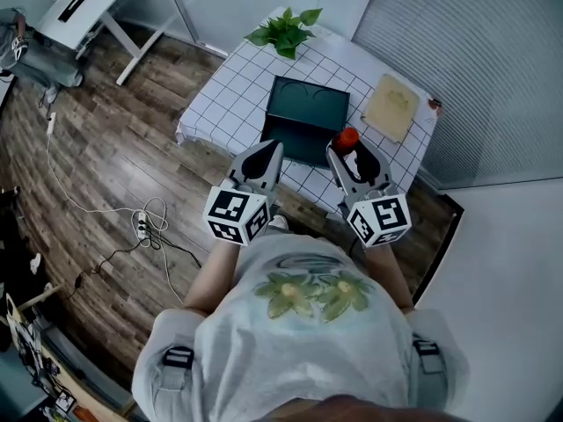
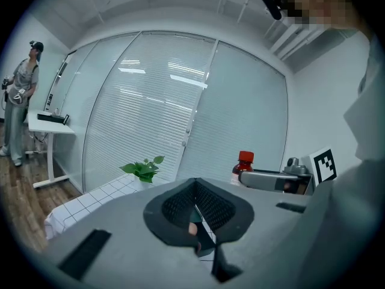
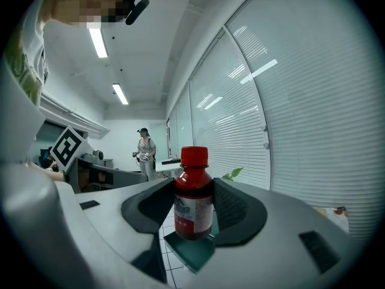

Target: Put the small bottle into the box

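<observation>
A small dark-red bottle point(image 3: 194, 194) with a red cap and a white label stands upright between the pads of my right gripper point(image 3: 192, 212), which is shut on it. In the head view the bottle point(image 1: 346, 139) hangs over the near right corner of the open dark green box point(image 1: 308, 112). The box's corner point(image 3: 191, 250) shows just below the bottle. My left gripper point(image 1: 264, 161) hovers at the box's near left edge; its jaws point(image 2: 195, 191) are shut with nothing in them. From the left gripper view the bottle point(image 2: 243, 164) shows to the right.
The box lies on a table with a white grid cloth point(image 1: 224, 104). A potted green plant point(image 1: 286, 32) stands at the table's far edge and a tan board point(image 1: 392, 105) lies right of the box. A person point(image 3: 145, 152) stands far behind, by a white desk point(image 1: 84, 7).
</observation>
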`<action>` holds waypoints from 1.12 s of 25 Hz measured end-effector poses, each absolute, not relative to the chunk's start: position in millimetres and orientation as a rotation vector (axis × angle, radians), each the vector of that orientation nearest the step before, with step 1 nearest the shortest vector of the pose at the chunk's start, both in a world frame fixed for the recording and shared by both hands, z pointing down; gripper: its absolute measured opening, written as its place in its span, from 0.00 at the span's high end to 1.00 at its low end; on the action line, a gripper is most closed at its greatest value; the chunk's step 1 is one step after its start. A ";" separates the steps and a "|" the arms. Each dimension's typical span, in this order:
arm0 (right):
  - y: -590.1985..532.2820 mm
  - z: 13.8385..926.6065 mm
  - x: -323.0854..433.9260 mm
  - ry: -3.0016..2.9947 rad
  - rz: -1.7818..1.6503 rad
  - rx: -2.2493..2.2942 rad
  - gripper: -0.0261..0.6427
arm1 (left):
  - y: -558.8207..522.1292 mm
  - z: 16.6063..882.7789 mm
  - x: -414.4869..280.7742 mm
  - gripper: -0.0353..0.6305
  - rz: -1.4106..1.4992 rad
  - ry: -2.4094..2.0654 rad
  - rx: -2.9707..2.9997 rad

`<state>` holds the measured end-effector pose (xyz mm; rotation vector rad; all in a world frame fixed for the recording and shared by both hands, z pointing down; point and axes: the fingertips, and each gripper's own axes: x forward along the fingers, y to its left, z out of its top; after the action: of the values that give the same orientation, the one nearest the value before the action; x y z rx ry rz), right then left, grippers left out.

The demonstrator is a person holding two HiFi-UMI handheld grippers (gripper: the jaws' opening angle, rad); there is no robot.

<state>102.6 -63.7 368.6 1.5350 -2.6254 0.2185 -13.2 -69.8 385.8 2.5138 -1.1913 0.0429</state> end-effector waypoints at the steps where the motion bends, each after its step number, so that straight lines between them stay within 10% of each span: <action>1: -66.1 369.8 101.7 -2.621 0.221 1.538 0.66 | -72.4 386.5 -14.7 0.94 0.044 -1.189 2.514; 28: -101.3 407.1 83.5 -2.578 0.280 1.448 0.66 | -93.4 421.1 -36.2 0.94 0.103 -1.194 2.444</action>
<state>83.5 -101.3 407.1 1.4482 -2.5783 0.2802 -36.2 -93.4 421.1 2.4436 -1.1938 0.1025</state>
